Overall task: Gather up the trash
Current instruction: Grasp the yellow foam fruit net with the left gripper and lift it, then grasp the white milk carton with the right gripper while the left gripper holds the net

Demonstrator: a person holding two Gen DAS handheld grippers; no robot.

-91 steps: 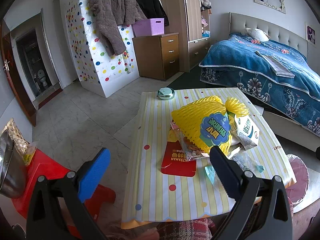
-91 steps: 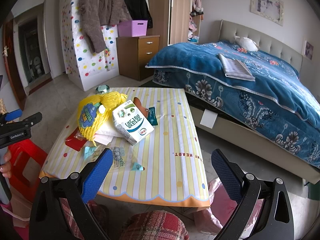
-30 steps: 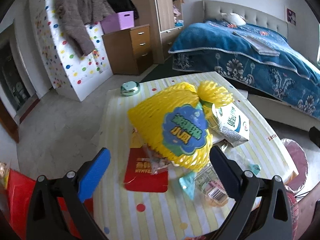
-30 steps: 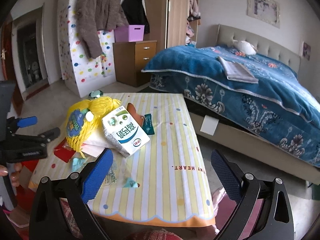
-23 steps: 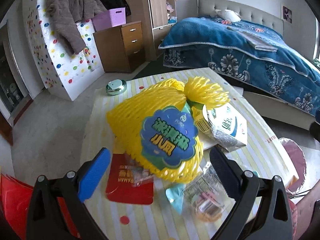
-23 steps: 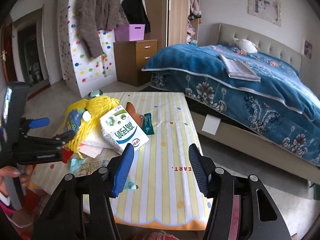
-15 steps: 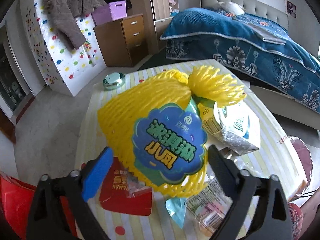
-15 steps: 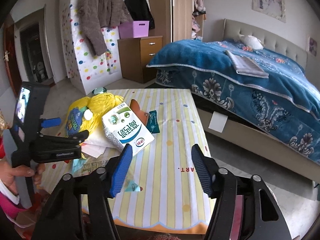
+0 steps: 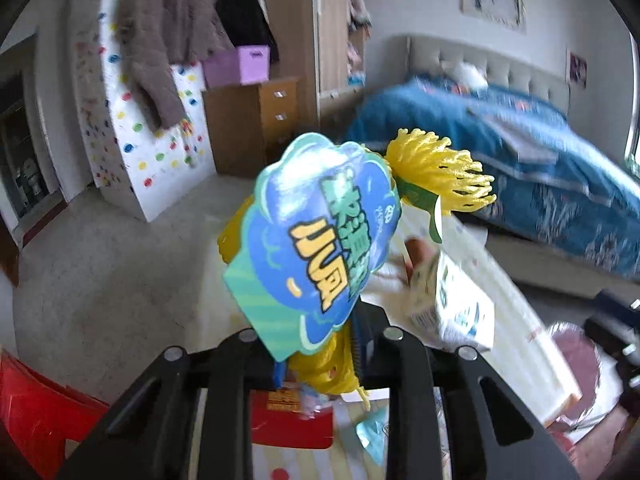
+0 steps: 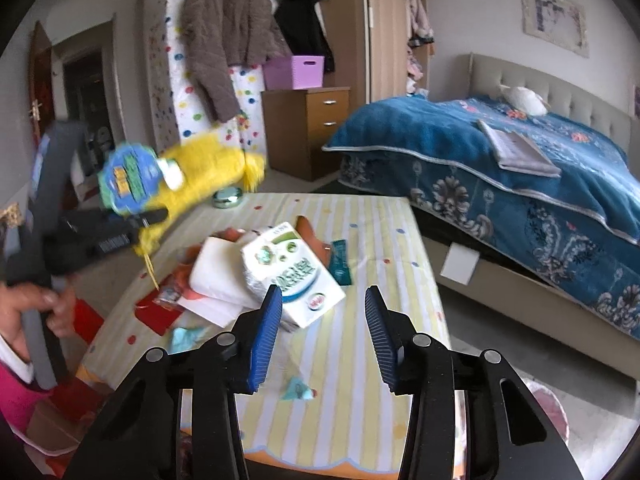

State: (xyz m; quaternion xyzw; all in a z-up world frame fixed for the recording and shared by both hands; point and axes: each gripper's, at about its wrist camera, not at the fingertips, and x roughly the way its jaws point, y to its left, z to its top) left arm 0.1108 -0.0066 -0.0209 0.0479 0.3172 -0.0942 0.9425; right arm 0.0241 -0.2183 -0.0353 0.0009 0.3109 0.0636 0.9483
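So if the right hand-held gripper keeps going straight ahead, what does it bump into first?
Probably the striped table, just beside the white milk carton. The right hand-held gripper is open and empty; depth is hard to judge.

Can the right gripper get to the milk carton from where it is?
Probably yes. The right gripper is empty with its jaws apart, and the milk carton lies on top of the pile just ahead, nothing covering it.

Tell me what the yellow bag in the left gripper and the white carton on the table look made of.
Yellow bag: looks like soft foam or plastic netting, matte; its open mesh frays into strands at the tied end. It carries a glossy printed label, probably coated paper or plastic.
White carton: looks like coated paperboard with a slight sheen, given its flat printed faces and folded, crumpled corner.
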